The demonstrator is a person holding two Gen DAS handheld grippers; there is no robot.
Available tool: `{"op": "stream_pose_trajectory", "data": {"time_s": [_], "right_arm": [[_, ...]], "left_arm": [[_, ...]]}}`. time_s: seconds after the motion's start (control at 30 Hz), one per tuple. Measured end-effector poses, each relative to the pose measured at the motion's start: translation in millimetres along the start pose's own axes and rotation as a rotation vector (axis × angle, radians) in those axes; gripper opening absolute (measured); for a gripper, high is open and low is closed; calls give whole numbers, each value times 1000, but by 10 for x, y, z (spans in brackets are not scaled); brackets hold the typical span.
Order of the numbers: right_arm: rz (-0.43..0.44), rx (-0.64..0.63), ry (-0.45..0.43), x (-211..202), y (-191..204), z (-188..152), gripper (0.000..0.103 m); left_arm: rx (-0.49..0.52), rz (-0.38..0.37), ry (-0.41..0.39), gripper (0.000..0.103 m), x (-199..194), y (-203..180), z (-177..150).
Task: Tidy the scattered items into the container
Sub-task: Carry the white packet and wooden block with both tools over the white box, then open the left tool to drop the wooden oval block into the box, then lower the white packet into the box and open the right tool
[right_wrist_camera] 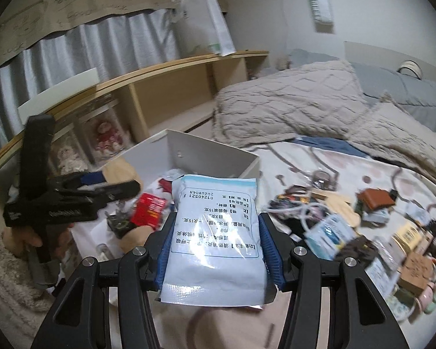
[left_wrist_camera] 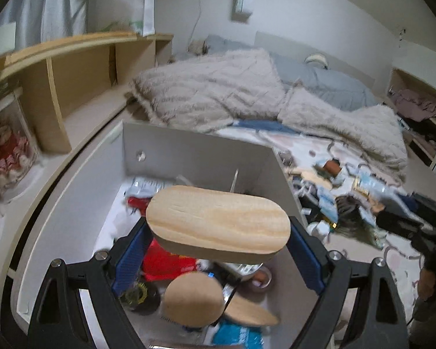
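Bedroom setting: a bed [right_wrist_camera: 319, 157] with a patterned sheet carries a crumpled grey blanket [left_wrist_camera: 218, 93] at its far side and a wooden shelf unit [left_wrist_camera: 72, 81] runs along the wall to the left. On the shelf sits a doll [left_wrist_camera: 7, 151] in a clear case.

A white open-topped box [left_wrist_camera: 189, 148] stands on the bed near the shelf. It already holds a red packet [left_wrist_camera: 165, 261], a round wooden piece [left_wrist_camera: 193, 299], a blue packet [left_wrist_camera: 238, 337] and other small items, too blurred to identify.

Left claw [left_wrist_camera: 218, 232]: clenched on an oval wooden board [left_wrist_camera: 218, 221], gripped at both ends by the blue pads and held above the box interior.

Right claw [right_wrist_camera: 215, 247]: clenched on a pale blue sachet [right_wrist_camera: 215, 232] with printed text, pinched at both sides. The sachet is held over the bed, just short of the box's near side; the box [right_wrist_camera: 212, 154] lies directly beyond it.

To the right of the box, scattered clutter [right_wrist_camera: 363, 224] lies across the sheet: a brown wallet [right_wrist_camera: 375, 197], white cable, small boxes and packets, partly blurred.
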State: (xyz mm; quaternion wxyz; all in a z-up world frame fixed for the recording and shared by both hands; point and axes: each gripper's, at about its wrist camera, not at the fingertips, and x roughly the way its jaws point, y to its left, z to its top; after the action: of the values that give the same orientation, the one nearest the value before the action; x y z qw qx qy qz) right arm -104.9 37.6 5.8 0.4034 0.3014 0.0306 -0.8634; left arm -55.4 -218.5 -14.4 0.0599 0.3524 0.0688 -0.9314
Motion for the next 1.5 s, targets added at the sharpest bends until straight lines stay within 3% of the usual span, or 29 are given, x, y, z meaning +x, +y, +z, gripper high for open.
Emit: {"op": "stream_pose_trajectory", "data": {"time_s": [0.2,0.37,0.87,1.0,1.2,1.5], "right_arm": [[32,-21,8,118,157,105,54],[46,-6,22,202,188,146,54],[49,0,42,248,225,242,54],[50,-13,45,260,278,276,54],[54,-20,48,274,311,302,54],[80,-36,91,496,381,419,54]], "left_arm": [[57,-63,159,90,119,-67,-214],[106,-110,247,90,195,-188,-335],[221,-165,348,91,194,-399,-519],[223,-128,335,101,191,-372,-513],[168,-107,288,101,138,-224,-430],[119,-73,148,101,-90,-69,-219]]}}
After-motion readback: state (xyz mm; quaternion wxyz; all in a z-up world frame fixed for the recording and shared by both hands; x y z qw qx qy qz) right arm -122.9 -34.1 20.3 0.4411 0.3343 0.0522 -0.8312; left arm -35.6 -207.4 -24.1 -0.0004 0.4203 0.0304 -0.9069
